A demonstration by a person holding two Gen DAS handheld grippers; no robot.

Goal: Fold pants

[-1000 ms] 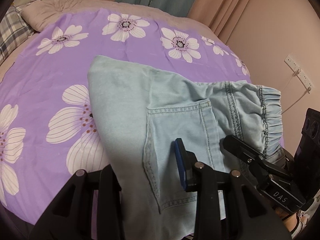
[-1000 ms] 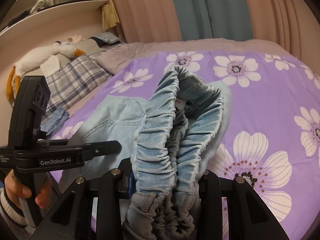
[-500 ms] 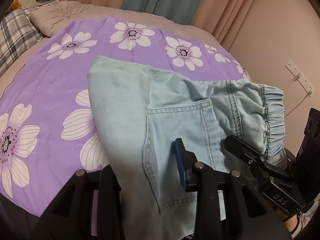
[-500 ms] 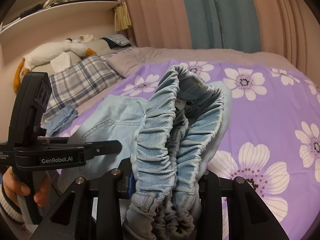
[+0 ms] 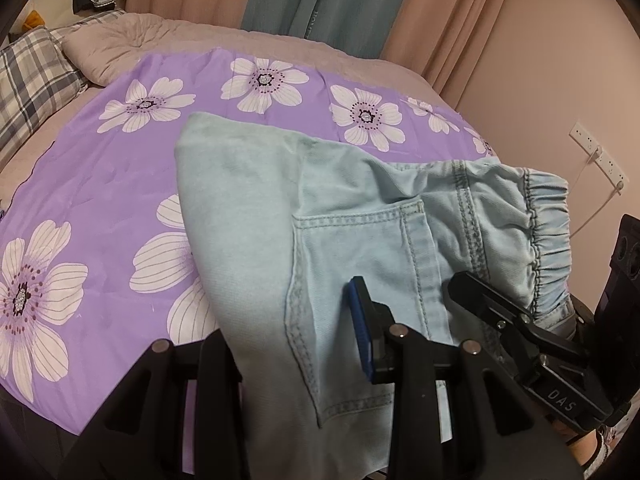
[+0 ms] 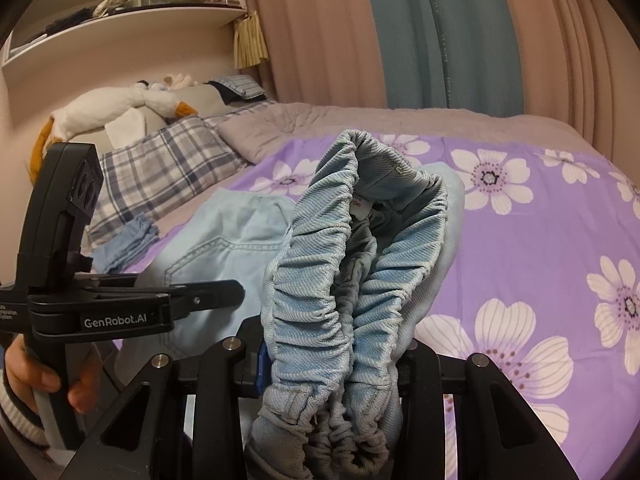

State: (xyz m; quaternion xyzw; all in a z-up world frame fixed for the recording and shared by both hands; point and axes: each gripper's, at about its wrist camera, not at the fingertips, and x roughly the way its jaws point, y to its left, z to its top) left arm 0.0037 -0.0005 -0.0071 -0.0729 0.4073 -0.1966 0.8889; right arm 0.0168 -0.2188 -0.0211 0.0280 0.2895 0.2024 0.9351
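So both grippers are clamped on the pants (image 5: pixel 360 208) right now: the left gripper (image 5: pixel 296 344) has the denim near the back pocket, and the right gripper (image 6: pixel 332 360) is pinching the bunched elastic waistband (image 6: pixel 360 264). The pants hang lifted at the near edge, with the far end draped on the purple flowered bedspread (image 5: pixel 100 184). Looks like mid-fold to me; next move probably needs both ends carried together and laid flat.

Light-blue denim pants (image 5: pixel 360 216), bunched, above bed
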